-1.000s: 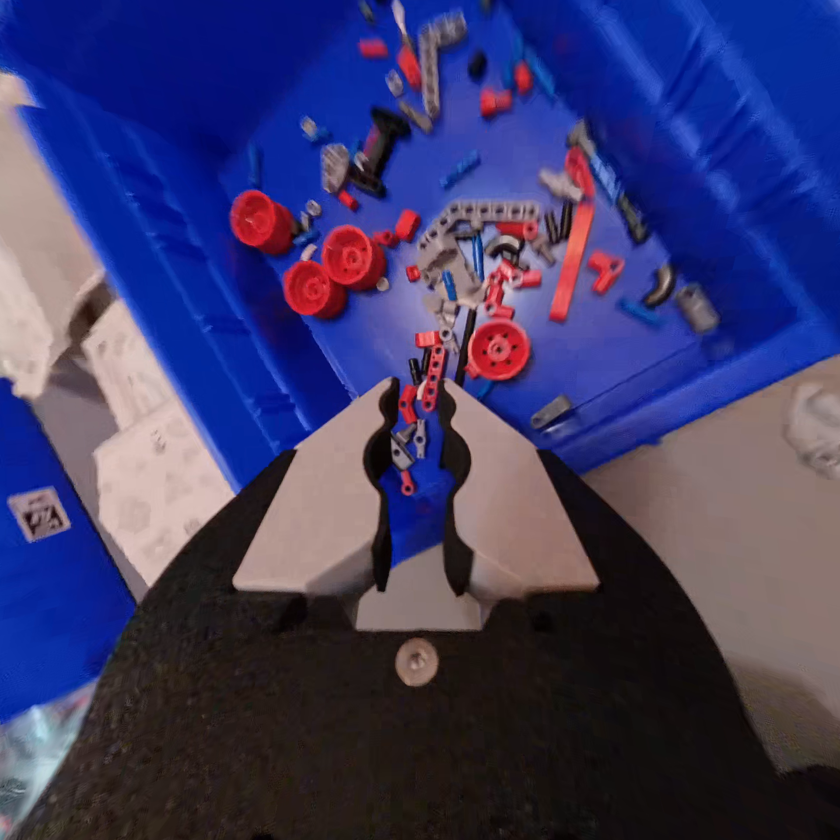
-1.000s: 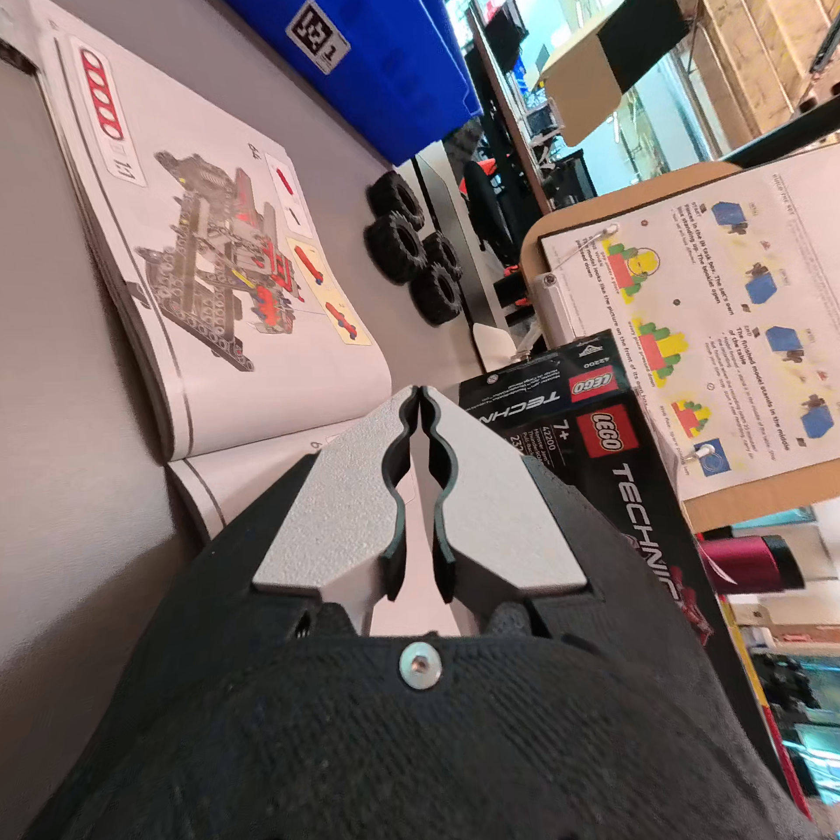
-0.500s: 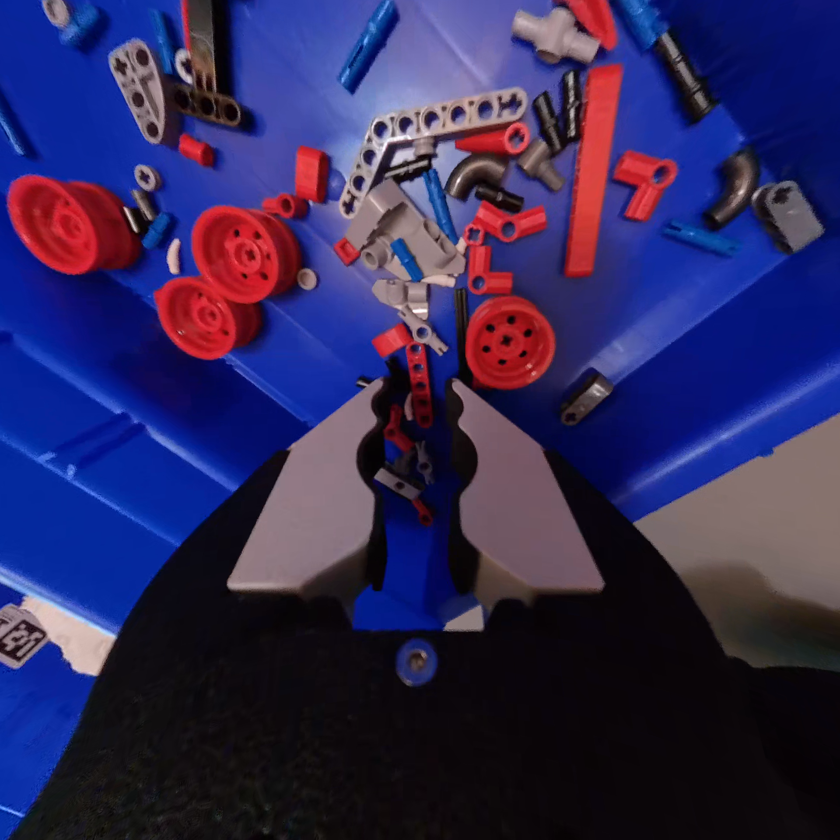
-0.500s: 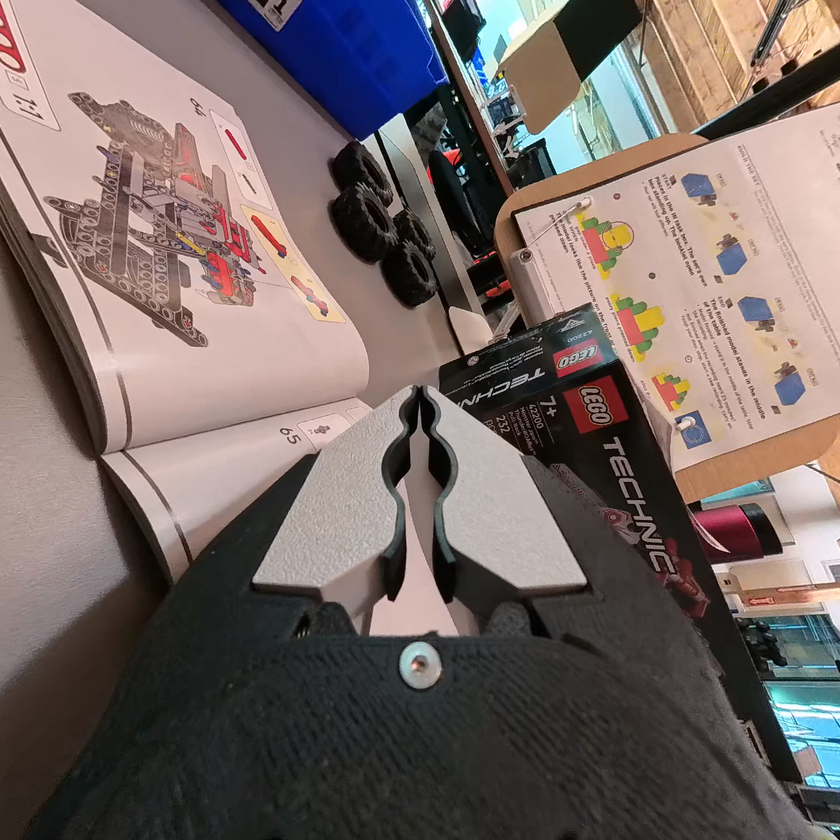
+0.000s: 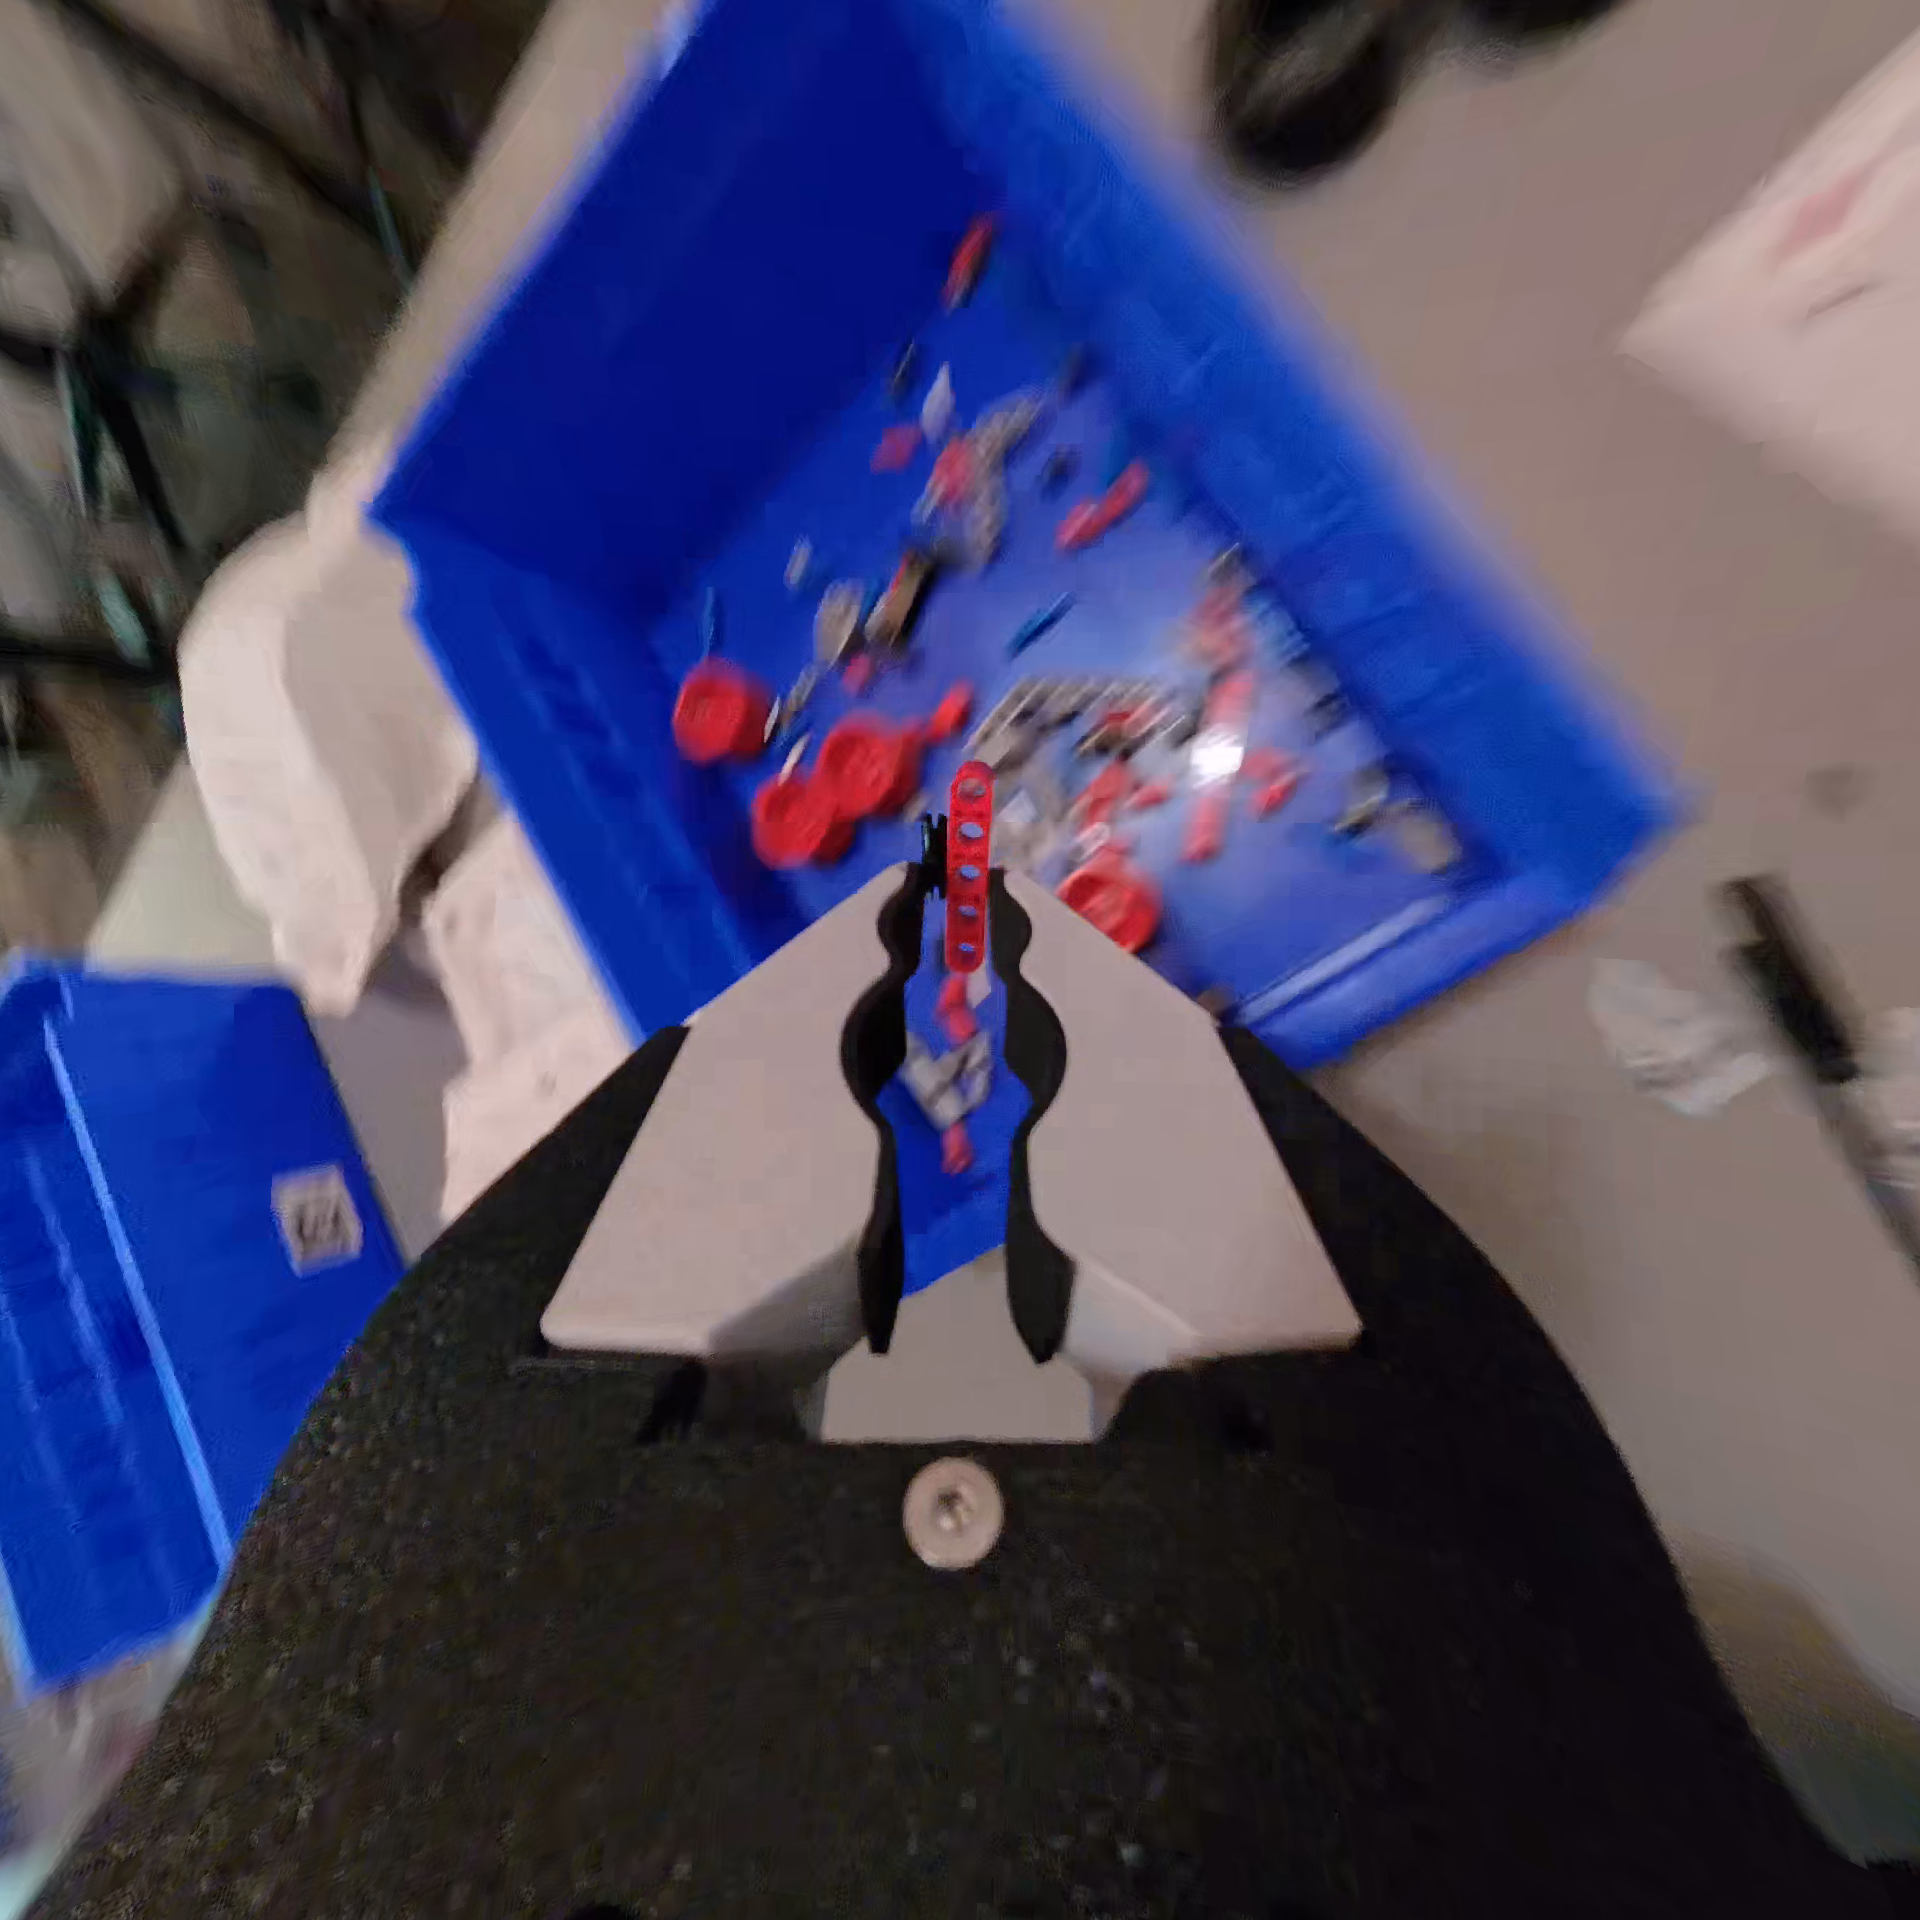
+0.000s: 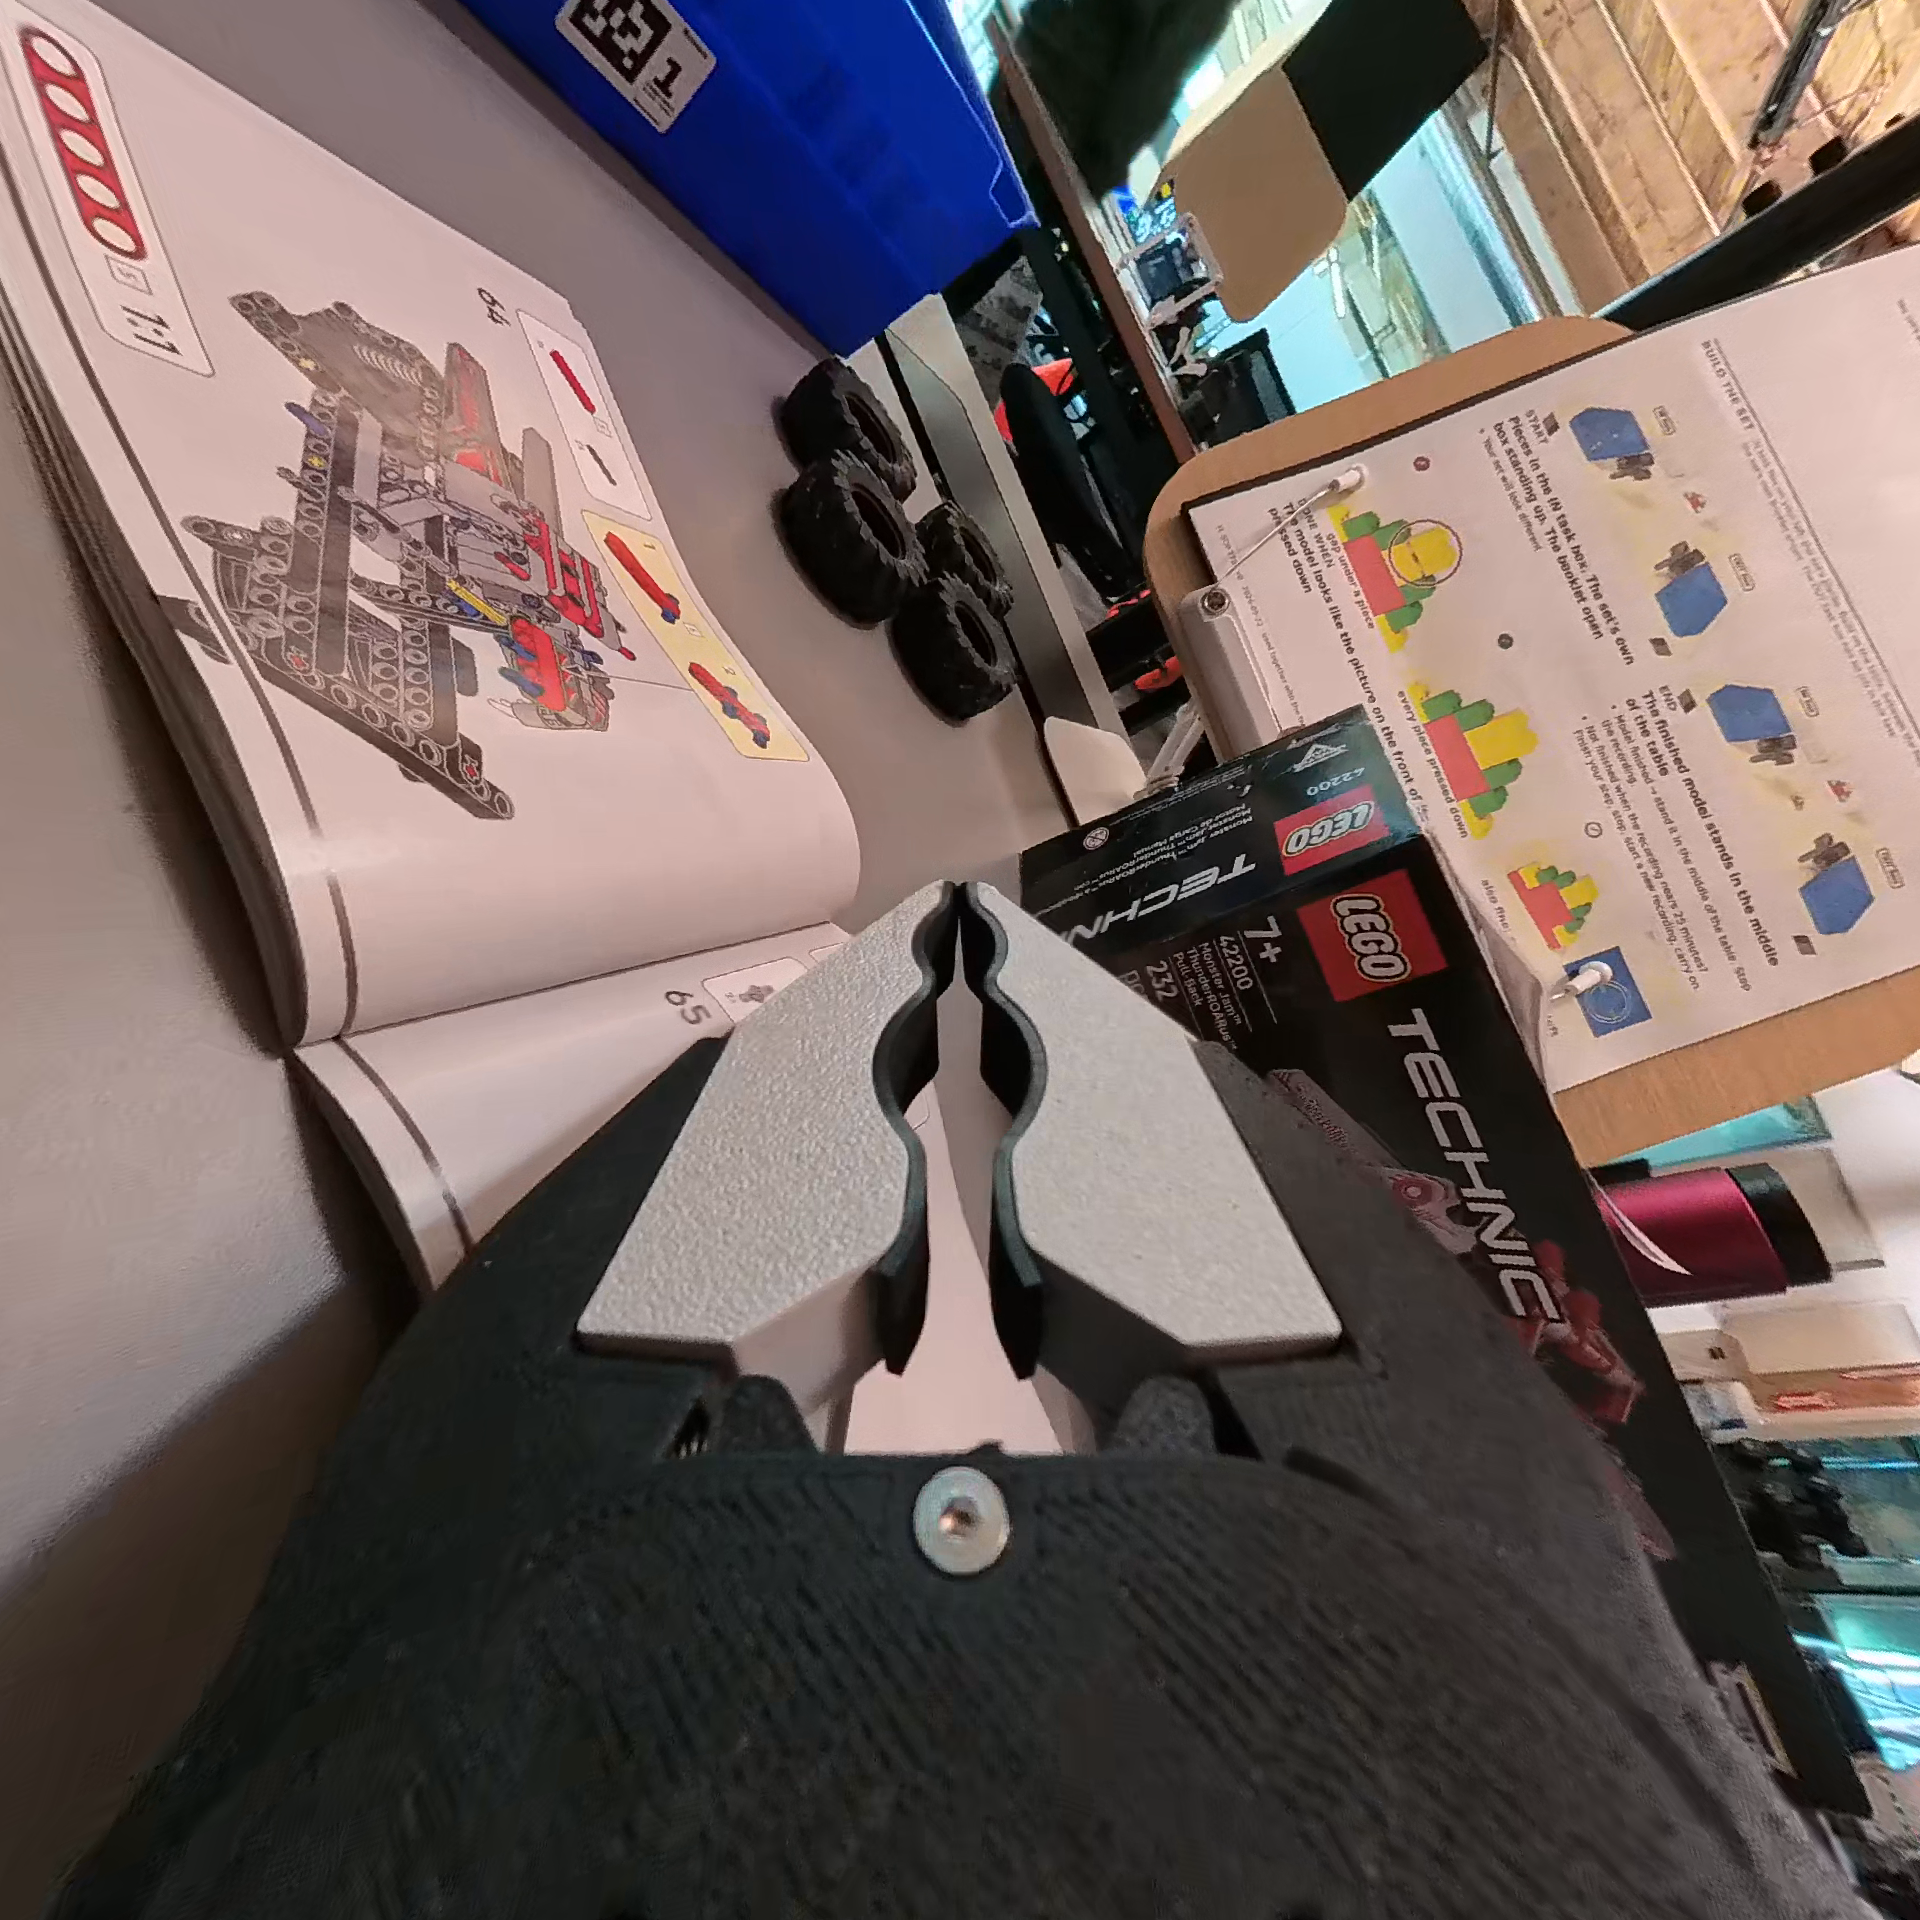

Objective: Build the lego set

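Grey table, blurred by motion. My left gripper [image 5: 961, 894] has risen out of the blue bin [image 5: 1496, 665], now clamped on a red beam [image 5: 967, 868] it lacked half a second ago. My right gripper [image 6: 958, 914] rests clenched, empty, beside the manual [image 6: 436, 582]. Next: fitting, I judge.

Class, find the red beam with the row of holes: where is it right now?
In the left wrist view, the red beam stands clamped at the tips of the left gripper, raised above the blue bin of loose pieces.

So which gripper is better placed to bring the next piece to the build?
Left. The left gripper grips a red beam above the blue bin; the right gripper is shut, empty, near the instruction booklet.
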Available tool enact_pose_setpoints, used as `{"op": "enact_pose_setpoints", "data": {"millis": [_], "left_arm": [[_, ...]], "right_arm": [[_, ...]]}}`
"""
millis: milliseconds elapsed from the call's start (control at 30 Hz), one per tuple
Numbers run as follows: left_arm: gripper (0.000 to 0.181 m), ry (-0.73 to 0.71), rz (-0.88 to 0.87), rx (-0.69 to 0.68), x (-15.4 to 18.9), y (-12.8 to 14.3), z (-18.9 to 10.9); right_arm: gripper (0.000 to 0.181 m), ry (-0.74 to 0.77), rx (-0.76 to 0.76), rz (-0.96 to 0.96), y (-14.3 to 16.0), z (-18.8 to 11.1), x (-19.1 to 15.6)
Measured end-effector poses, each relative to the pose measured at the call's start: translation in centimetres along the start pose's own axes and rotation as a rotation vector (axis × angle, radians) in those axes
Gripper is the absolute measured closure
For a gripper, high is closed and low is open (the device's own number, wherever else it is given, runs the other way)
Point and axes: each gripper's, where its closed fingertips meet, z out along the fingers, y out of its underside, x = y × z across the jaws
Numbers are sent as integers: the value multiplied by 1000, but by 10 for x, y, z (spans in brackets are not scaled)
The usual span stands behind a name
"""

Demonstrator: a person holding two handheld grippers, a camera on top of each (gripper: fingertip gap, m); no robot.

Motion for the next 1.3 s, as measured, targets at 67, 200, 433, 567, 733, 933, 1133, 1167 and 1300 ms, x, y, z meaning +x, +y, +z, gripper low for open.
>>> {"op": "enact_pose_setpoints", "data": {"millis": [67,200,433,567,733,933,1133,1167,1300], "left_arm": [[171,126,149,229,66,-47,-25],[171,464,327,361,229,-78,-21],[172,581,338,241,331,-57,34],[170,625,280,259,334,-59,34],[158,662,196,353,313,-67,14],[172,188,146,352,141,-62,-10],[171,139,-40,100,8,-20,17],[168,157,-30,76,1,-16,31],[162,261,2,41,3,-15,89]], "right_arm": [[181,-19,3,14,0,-1,-2],[181,-42,-6,6,-3,-1,-6],[181,-60,-14,-51,-8,-1,-13],[181,-64,-15,-25,-5,-1,-12],[181,-64,-17,-22,-4,0,-13],[181,-63,9,75,1,7,-14],[181,-45,14,143,7,12,-11],[181,-40,18,144,7,13,-11],[181,-14,19,95,9,14,-10]]}}
